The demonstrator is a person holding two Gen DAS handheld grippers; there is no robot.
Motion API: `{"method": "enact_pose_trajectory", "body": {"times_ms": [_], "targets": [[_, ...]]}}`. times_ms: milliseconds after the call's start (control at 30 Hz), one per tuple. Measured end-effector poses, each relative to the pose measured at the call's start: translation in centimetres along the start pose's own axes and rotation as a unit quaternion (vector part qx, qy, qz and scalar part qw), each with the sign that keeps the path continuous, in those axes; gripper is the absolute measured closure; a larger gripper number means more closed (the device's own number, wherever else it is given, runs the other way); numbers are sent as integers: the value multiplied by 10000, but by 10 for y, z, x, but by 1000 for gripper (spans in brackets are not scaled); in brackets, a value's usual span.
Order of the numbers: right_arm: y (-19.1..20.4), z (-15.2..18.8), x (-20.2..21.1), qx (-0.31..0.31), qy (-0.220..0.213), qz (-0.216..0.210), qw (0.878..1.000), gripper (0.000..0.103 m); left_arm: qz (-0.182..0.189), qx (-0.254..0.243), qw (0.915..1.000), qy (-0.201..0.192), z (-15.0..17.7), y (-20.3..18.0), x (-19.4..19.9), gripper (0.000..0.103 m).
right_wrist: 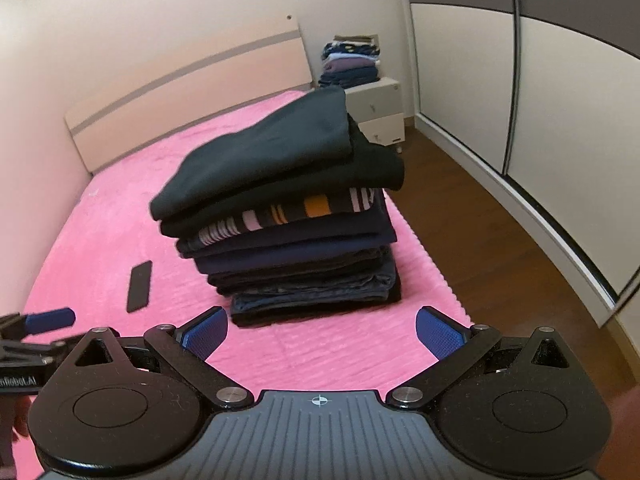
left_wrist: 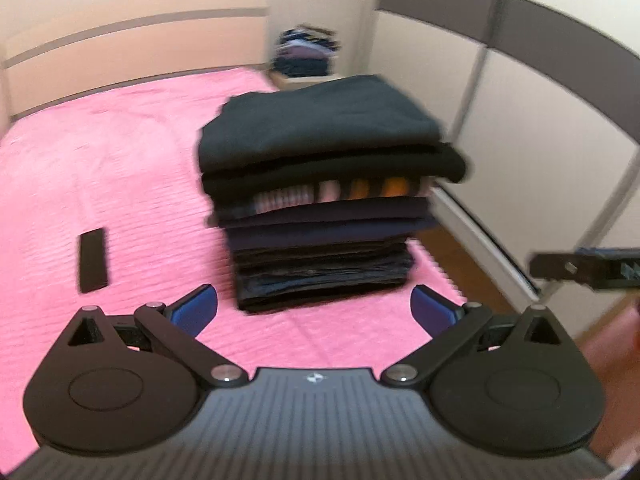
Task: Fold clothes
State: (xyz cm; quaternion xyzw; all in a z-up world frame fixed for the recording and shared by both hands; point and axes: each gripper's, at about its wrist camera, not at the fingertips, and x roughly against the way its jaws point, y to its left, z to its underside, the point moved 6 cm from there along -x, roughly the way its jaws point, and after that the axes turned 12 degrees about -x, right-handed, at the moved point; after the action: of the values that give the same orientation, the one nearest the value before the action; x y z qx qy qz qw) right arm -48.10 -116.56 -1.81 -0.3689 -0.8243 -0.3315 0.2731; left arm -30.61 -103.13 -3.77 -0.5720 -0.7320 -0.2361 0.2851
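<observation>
A tall stack (left_wrist: 324, 200) of folded clothes is being seen on a pink bed (left_wrist: 120, 184). The stack is sitting near the right side of the bed, close to the edge by the wood floor (right_wrist: 480, 232). A dark shirt (right_wrist: 260, 160) is lying on top. Under it a black piece is being shown, then a striped one (right_wrist: 288, 214) with pink and orange bands, then dark blue ones, and darker pieces at the bottom. The upper pieces are hanging a little past the lower ones.

The left gripper (left_wrist: 314, 312) is being held just in front of the stack, above the bed. Its blue pads (left_wrist: 196, 310) are being kept wide apart, and nothing is being held between them. The stack is not being touched by them.

The right gripper (right_wrist: 322, 334) is being held in front of the stack as well. Its blue pads (right_wrist: 438, 336) are also spread wide, with nothing between them. Each gripper is being seen at the side of the other one's view.

A small black flat thing (left_wrist: 93, 260) is lying on the bed, left of the stack and well apart from it. What it is cannot be told.

Far behind, a second pile (right_wrist: 352, 62) of folded clothes is resting on a white nightstand (right_wrist: 376, 112) beside the headboard (right_wrist: 188, 92). A big wardrobe (right_wrist: 520, 80) is standing along the right side of the room.
</observation>
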Motion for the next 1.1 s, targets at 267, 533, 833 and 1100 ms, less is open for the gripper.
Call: {"method": "enact_pose_trajectory", "body": {"times_ms": [267,533,833,1100], "targets": [[25,31,45,-16,-210,228,9995,0,39,-143,9997,-189,16,-2,48,2],[35,63,63,14,-70,321,9995,0,-71,172,9997,168,39,12,71,2],[37,41,61,343,-62,79,9994,0,-209,246,9995,13,25,3,86,2],[23,29,56,423,37,-47,9991,0,-479,440,9979,49,10,-8,84,2]]}}
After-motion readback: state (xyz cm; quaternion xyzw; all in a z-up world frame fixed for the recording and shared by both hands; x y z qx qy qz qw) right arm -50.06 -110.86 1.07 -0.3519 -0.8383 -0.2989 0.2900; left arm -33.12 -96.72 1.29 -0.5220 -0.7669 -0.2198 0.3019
